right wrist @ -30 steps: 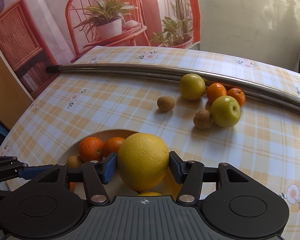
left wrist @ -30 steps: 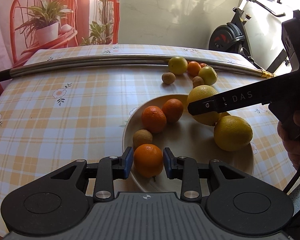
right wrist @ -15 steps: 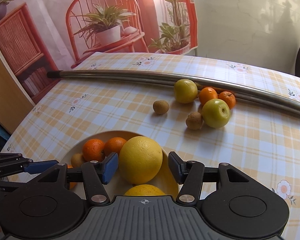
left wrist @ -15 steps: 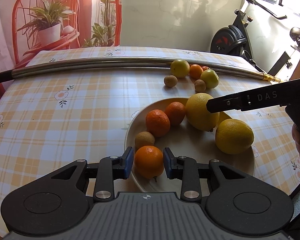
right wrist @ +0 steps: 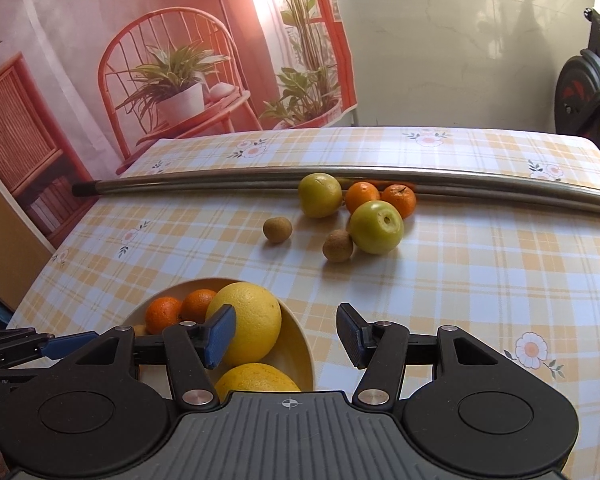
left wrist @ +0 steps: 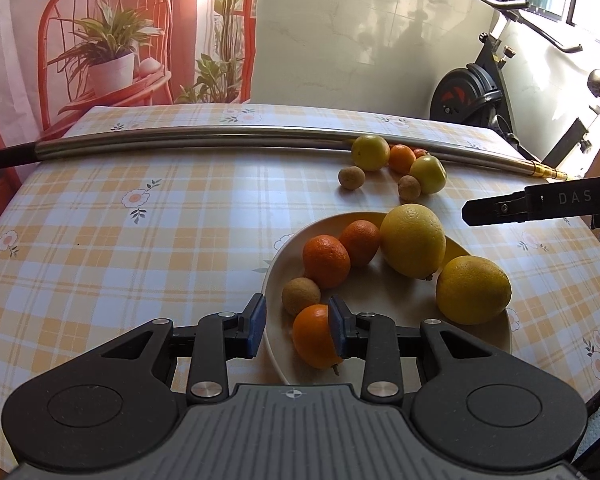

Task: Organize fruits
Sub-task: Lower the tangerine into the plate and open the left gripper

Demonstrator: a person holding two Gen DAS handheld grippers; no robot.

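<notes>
Left claw [left wrist: 296,326] parted | orange [left wrist: 314,336] released (stem toward camera) | plate [left wrist: 380,292]

Left wrist view looks low and close over the plate [left wrist: 496,344], lower center-right of frame, facing the metal rod [left wrist: 204,138] across the top. Right wrist view sits right of the plate [right wrist: 300,344], higher, facing the same rod [right wrist: 480,184]. Both share plate, loose fruit cluster [left wrist: 396,164] [right wrist: 356,212], tablecloth [left wrist: 100,240].

The left tool's [left wrist: 296,330] right pad is covering part of the nearest mandarin [left wrist: 314,336] — the right tool's [right wrist: 286,336] body is hiding the lower grapefruit's [right wrist: 256,380] near half
</notes>
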